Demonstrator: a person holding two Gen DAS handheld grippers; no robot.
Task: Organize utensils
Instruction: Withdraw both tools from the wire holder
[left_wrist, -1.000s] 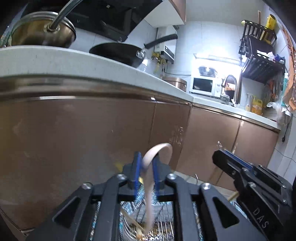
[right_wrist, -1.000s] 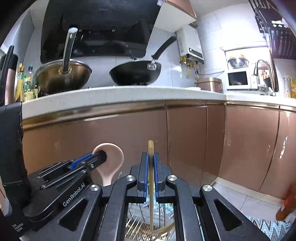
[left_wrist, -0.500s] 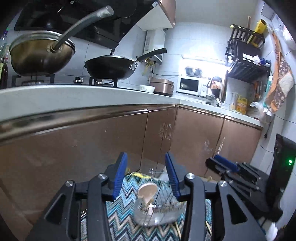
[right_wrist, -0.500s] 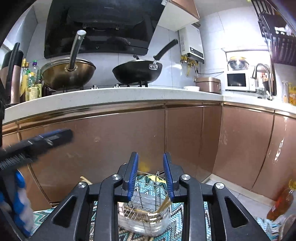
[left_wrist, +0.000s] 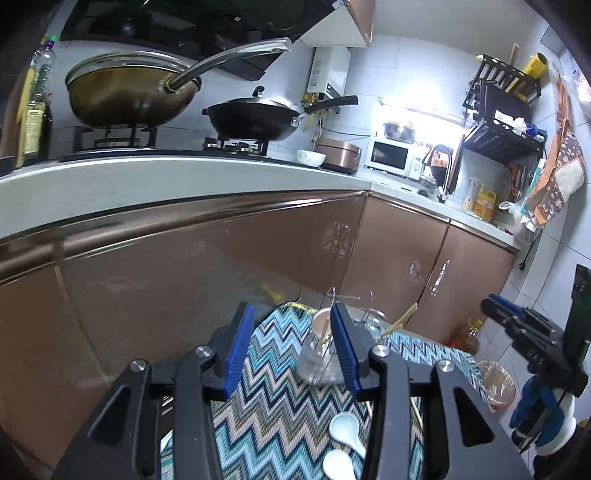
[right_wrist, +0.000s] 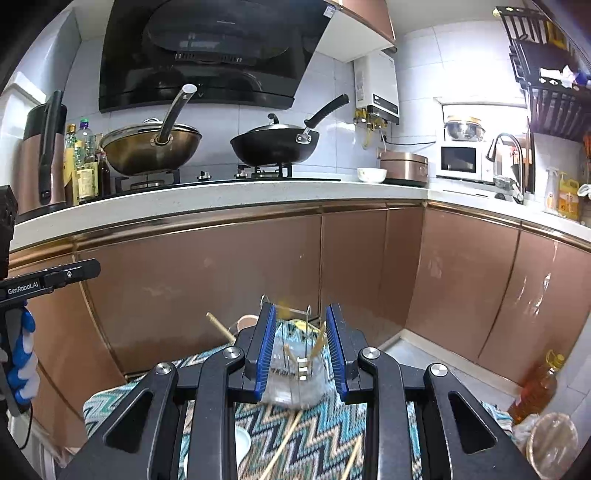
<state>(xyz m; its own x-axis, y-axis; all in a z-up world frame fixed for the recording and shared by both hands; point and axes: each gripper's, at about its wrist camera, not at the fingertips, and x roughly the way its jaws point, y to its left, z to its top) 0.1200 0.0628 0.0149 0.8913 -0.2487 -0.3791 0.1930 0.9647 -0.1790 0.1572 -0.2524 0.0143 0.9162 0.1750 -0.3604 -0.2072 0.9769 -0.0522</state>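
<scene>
Here, the left wrist view alone shows two white spoons (left_wrist: 345, 428) lying on the zigzag mat (left_wrist: 280, 402), bowls toward the cabinets. The right wrist view alone shows loose chopsticks (right_wrist: 284, 446) lying lengthwise below the clear utensil holder (right_wrist: 295, 373), where others lean upright. The left gripper (left_wrist: 291, 349) has just been opening; the right gripper (right_wrist: 301, 349) too. Both are released, empty.

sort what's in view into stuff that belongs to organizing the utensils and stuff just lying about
Belongs to the job:
- clear utensil holder, with a pink spoon and chopsticks already in it
- two white spoons on the zigzag mat
- loose chopsticks on the mat
- left tongs and right tongs, both open and empty

Just lying about:
- brass wok
- black wok
- microwave
- oil bottle
</scene>
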